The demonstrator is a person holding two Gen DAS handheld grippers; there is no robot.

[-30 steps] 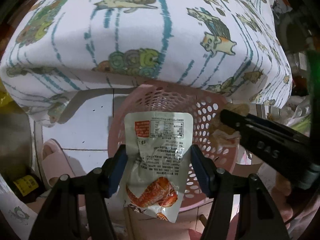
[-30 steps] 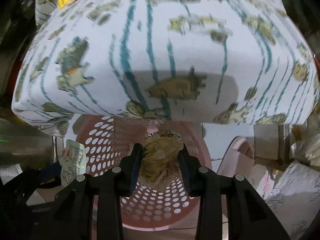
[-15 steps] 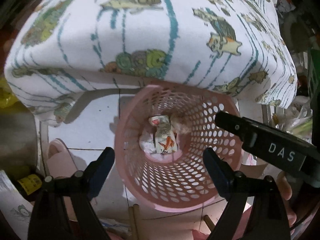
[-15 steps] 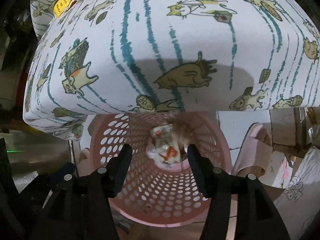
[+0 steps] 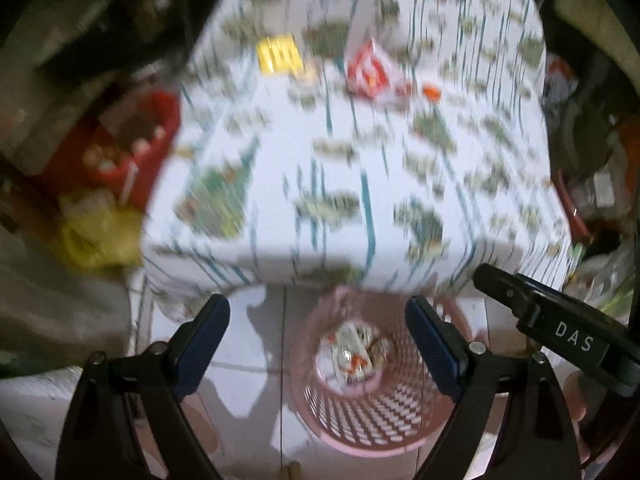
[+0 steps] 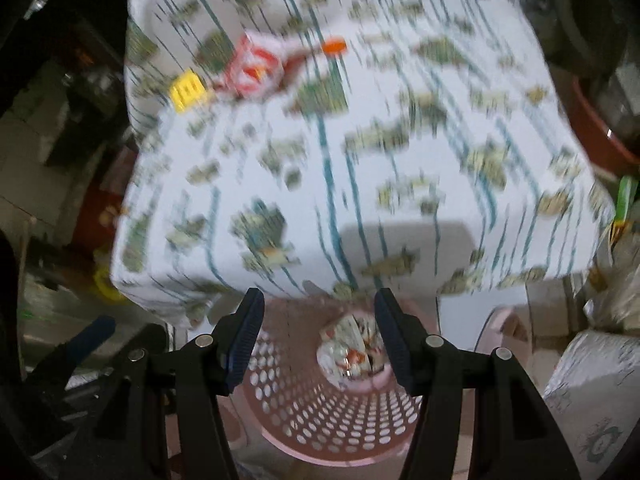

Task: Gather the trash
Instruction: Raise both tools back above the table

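Since the earlier frames, both wrappers have left my grippers and lie in the pink basket (image 5: pixel 362 412), and both views now take in the table top rather than only its near edge. My left gripper (image 5: pixel 318 334) stands wide apart and empty above the basket's left rim; my right gripper (image 6: pixel 318 330) is spread about halfway, also empty, framing the basket's mouth. The dropped trash (image 5: pixel 352 350) sits on the basket floor: a pale printed wrapper with an orange patch, and something brownish beside it that I cannot resolve. In the left wrist view, one black finger of the right gripper, lettered DAS, crosses the lower right corner. Both pictures are heavily smeared. On the patterned tablecloth (image 6: pixel 360 140), three items remain: a red-and-white packet (image 6: pixel 252 66), a yellow piece (image 6: pixel 186 90) and a small orange object (image 6: pixel 334 45); their print and exact shapes are unreadable. The basket's far rim is hidden under the table edge, and its near rim is cut by the gripper fingers. Clutter at the margins is dark and indistinct.
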